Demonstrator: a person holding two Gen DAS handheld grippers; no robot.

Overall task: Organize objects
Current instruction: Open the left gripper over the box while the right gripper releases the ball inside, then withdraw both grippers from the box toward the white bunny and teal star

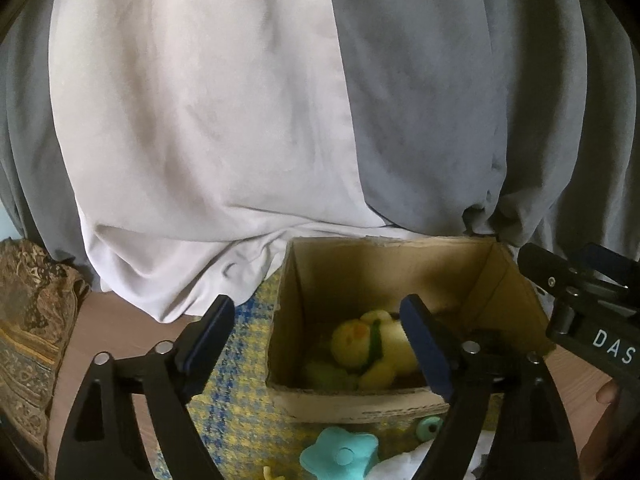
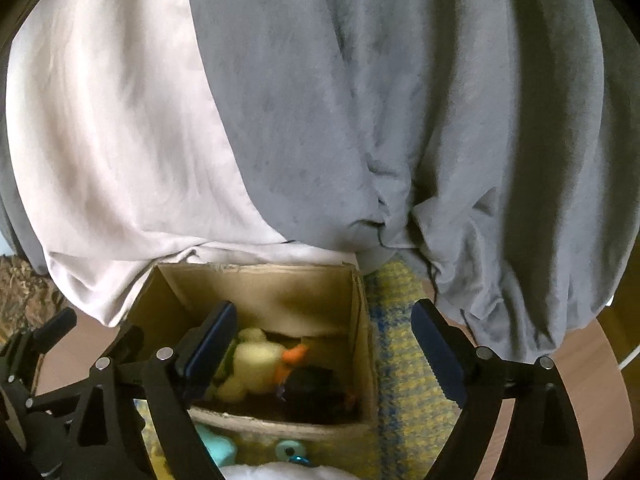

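Box (image 1: 404,276): cardboard, yellow plush duck (image 1: 372,346) inside.
Left gripper (image 1: 320,340): fingers spread, empty, box at 1 o'clock.
Right gripper (image 2: 324,344): released, empty.

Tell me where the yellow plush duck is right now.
The yellow plush duck lies inside the cardboard box, beside a dark toy; the teal star toy lies outside, in front.

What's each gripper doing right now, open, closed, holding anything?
Left gripper: open, holding nothing, fingers spread in front of the cardboard box.
Right gripper: open, holding nothing.
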